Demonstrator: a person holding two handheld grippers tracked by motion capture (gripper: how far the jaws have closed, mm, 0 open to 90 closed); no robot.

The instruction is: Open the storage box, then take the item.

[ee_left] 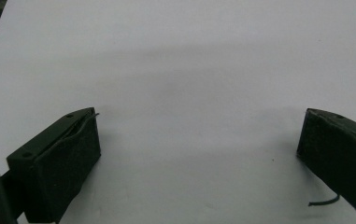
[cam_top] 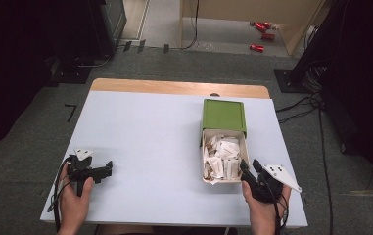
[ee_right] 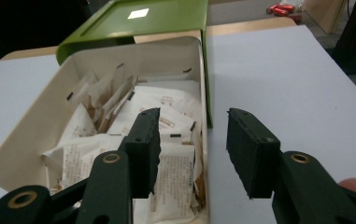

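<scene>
right gripper view: your right claw (ee_right: 192,144) is released, its jaws straddling the near right wall of the cream box (ee_right: 24,135) of paper packets (ee_right: 166,116). the box runs lengthwise away from you. the left claw (cam_top: 106,170) is released and well apart.

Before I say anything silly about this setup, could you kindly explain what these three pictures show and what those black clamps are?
There is no robot here: a person holds a hand-worked clamp, called a gripper, in each hand. The high view looks down on a pale table from above the person's side. The left gripper rests near the table's left front; the right gripper sits by the near end of a cream tray full of small white paper packets, which slides out of a green box. The other two pictures come from cameras riding on the grippers. The left gripper view shows its two jaws wide apart over bare table. The right gripper view shows its jaws apart either side of the tray's wall, one above the packets. Neither holds anything.
</scene>
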